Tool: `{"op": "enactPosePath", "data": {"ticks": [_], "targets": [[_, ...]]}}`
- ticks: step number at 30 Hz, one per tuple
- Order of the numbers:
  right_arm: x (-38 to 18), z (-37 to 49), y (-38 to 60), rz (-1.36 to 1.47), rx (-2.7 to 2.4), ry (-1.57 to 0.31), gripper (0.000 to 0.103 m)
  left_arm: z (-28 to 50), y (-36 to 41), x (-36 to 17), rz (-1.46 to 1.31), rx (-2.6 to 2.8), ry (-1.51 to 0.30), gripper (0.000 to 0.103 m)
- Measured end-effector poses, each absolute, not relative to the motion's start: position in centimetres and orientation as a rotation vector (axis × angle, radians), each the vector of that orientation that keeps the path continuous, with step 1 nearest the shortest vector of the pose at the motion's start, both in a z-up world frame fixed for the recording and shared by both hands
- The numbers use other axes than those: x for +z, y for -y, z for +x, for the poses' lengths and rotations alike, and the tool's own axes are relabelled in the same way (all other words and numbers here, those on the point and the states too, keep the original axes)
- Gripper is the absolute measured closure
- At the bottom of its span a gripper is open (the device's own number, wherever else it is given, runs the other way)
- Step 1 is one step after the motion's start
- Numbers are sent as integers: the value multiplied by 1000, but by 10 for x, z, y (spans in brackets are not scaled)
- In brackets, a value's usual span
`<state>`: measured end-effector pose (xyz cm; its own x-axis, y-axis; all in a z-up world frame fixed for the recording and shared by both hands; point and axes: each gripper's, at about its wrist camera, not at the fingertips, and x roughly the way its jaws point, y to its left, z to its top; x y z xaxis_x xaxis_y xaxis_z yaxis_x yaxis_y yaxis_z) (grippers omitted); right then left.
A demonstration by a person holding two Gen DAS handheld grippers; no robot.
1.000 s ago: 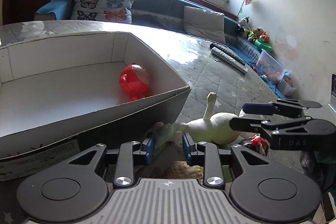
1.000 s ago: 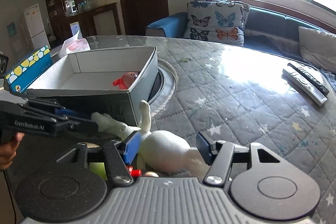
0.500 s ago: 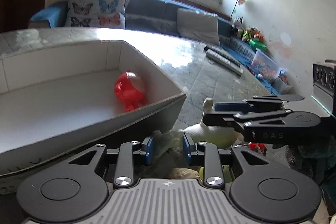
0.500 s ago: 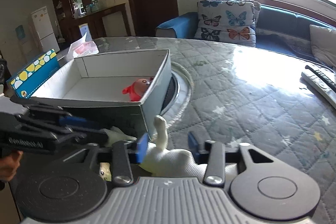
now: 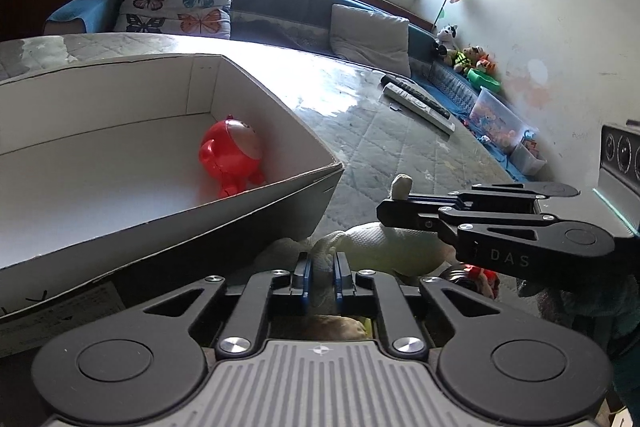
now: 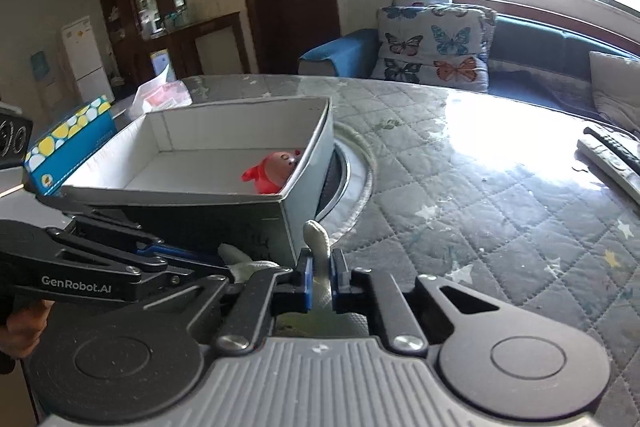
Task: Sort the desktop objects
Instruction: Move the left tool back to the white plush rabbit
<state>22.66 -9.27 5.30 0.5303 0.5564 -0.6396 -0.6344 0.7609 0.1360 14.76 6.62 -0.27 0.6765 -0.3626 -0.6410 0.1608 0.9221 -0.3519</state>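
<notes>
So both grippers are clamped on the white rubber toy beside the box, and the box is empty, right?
Not quite. Both grippers, left and right, are clamped on the white toy, but the box is not empty: the left wrist view shows a red toy inside.

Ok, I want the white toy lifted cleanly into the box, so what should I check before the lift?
1. Left hand-held gripper shut on the white toy, having just closed: ok.
2. Right hand-held gripper shut on the toy's thin upright part, having just closed: ok.
3. Room in the cardboard box: ok, only a red toy lies near one corner.
4. Box wall stands between the white toy and the box floor, needs clearing: not ok yet.
5. Other small items under the white toy staying free of it: cannot tell.
</notes>
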Motion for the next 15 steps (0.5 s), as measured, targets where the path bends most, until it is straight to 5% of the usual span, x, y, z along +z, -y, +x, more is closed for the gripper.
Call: {"op": "enactPosePath", "data": {"ticks": [8,15], "targets": [[55,223,111,-92,679,-723,74,145,-72,0,-275,-283,-767,93],[48,220,149,-75,567,-728,39,144,-69,-1,-252,-284,-778,88]]}}
